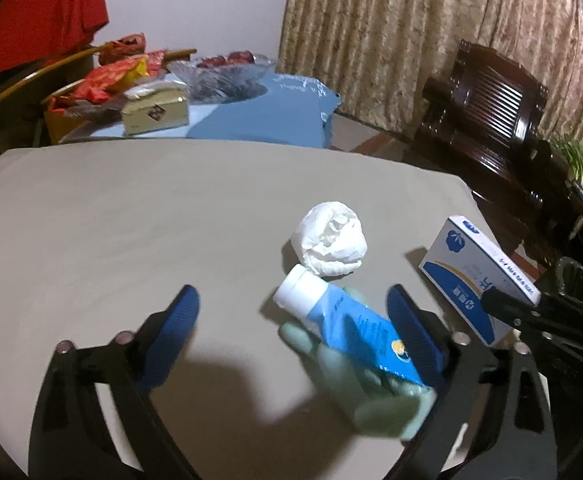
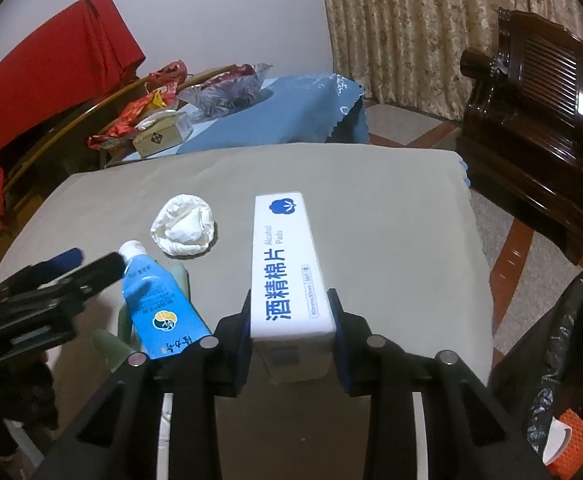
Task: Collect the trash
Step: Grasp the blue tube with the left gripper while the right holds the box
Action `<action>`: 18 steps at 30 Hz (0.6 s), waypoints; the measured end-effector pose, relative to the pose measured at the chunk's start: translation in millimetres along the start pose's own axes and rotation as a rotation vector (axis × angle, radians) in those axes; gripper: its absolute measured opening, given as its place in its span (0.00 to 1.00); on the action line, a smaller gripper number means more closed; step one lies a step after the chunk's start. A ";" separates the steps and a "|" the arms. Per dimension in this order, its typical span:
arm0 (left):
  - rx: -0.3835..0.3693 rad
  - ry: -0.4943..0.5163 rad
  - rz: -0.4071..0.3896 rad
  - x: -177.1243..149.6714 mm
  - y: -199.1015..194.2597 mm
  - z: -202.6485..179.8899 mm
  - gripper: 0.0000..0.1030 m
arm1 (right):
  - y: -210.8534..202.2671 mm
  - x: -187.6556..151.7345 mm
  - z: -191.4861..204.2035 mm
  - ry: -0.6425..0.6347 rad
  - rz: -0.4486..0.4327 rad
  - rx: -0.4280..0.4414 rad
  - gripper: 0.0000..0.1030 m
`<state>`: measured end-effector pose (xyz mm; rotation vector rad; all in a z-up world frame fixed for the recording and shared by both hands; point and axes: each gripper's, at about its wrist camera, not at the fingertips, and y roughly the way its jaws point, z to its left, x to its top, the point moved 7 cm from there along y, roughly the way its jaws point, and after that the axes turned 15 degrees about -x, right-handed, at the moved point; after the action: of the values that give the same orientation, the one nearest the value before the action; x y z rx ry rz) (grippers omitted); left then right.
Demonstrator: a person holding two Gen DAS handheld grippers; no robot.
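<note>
We grip the alcohol-pad box (image 2: 291, 280) in the right gripper (image 2: 291, 344), beside the bin (image 2: 551, 360); next it must swing over. The left gripper (image 1: 291, 328) gapes — unclosed — around the blue tube (image 1: 351, 328), left of the box.

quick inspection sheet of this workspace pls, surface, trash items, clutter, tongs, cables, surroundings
surface: grey cloth-covered table, mostly bare.
job's things: white and blue alcohol pads box; blue squeeze tube with white cap, lying partly over a pale green object that is blurred; crumpled white tissue ball, lying beside the tube's cap.
clutter: nothing seen on this table.
tongs: left tongs open, tube between the pads, no pressing seen; right tongs shut on the box.
cables: nothing seen.
surroundings: black-lined trash bin at the table's right; dark wooden chair; blue-clothed side table with glass bowl, snack packets, gold box; beige curtain.
</note>
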<state>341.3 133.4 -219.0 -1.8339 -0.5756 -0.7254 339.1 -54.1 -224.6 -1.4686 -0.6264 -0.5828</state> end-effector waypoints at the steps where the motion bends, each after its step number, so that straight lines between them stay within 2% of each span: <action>1: -0.004 -0.003 0.012 -0.4 5.0 1.6 0.79 | 1.0 0.3 -0.4 0.000 0.002 0.000 0.32; 5: -0.034 -0.026 0.052 -2.8 21.6 7.3 0.71 | 4.6 -0.5 -1.8 -0.004 0.008 -0.003 0.32; 8: -0.071 -0.036 0.081 -8.0 31.1 5.1 0.55 | 6.9 -1.6 -2.1 -0.003 0.015 -0.002 0.32; 9: -0.084 -0.036 0.081 -8.9 32.4 3.4 0.47 | 7.6 -2.1 -2.2 -0.004 0.017 -0.001 0.32; 18: -0.097 -0.015 -0.001 2.0 11.8 -9.4 0.43 | 3.8 -3.5 -1.9 -0.002 0.013 0.007 0.31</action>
<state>348.7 120.6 -222.5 -1.9303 -0.5594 -0.7525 339.3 -56.0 -229.8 -1.4664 -0.6191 -0.5684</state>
